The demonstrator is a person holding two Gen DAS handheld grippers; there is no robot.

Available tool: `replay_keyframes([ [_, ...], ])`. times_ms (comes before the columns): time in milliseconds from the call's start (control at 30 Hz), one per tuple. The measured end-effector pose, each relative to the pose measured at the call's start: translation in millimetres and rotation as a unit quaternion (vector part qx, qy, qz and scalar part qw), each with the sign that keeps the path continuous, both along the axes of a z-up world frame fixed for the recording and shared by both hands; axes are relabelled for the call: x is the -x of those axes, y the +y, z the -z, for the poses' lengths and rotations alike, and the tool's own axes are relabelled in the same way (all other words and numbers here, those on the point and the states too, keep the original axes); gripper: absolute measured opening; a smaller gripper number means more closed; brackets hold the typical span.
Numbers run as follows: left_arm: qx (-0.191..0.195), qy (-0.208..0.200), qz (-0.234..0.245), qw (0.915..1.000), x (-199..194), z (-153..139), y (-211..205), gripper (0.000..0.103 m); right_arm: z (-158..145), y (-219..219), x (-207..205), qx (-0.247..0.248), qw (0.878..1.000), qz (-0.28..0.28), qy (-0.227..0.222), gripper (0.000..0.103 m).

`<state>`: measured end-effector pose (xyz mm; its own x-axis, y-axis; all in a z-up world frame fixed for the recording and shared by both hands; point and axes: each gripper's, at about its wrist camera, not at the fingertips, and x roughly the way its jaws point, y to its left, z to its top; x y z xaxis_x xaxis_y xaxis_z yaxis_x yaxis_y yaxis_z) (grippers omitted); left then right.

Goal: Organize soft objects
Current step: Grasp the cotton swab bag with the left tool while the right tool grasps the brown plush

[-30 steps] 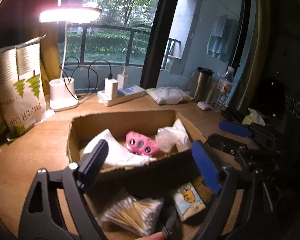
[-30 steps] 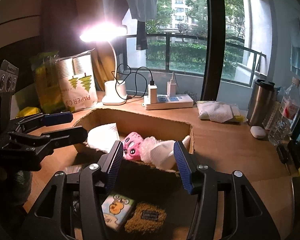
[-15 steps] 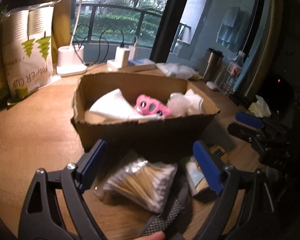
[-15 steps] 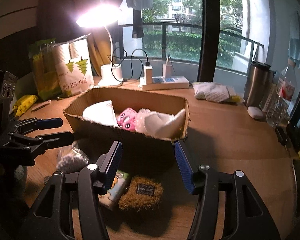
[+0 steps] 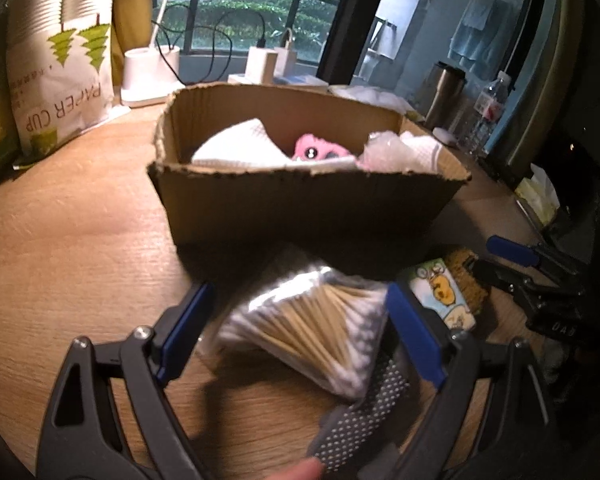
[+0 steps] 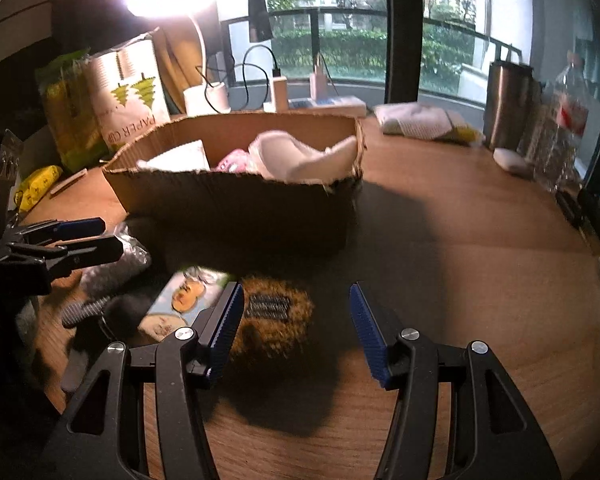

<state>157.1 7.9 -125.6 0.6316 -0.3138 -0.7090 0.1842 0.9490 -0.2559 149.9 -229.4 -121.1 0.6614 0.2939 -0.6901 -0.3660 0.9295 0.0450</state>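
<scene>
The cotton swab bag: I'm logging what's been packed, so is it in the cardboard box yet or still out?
Out. The cotton swab bag lies on the table before the cardboard box.

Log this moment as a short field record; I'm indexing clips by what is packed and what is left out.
box: cardboard box on the wooden table
inside box: white cloths, pink plush toy
outside, in front: bag of cotton swabs, cartoon packet, brown fuzzy item
left gripper: open, either side of the cotton swabs, no contact visible
right gripper: open, over the brown fuzzy item, not gripping
</scene>
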Motion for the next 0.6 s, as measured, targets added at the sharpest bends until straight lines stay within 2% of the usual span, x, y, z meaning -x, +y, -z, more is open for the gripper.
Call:
replay_keyframes([
  [100, -0.007, 0.009, 0.013, 0.9998, -1.0, 4.5, -6.5, 0.095, 3.9, -1.2, -0.3, -0.003, 1.0, 0.0, 0.007, 0.058],
  [600, -0.022, 0.025, 0.028, 0.999, -4.9, 9.1, -12.7, 0.094, 10.7, 10.8, -6.1, -0.02, 0.999, -0.02, 0.033, 0.059],
])
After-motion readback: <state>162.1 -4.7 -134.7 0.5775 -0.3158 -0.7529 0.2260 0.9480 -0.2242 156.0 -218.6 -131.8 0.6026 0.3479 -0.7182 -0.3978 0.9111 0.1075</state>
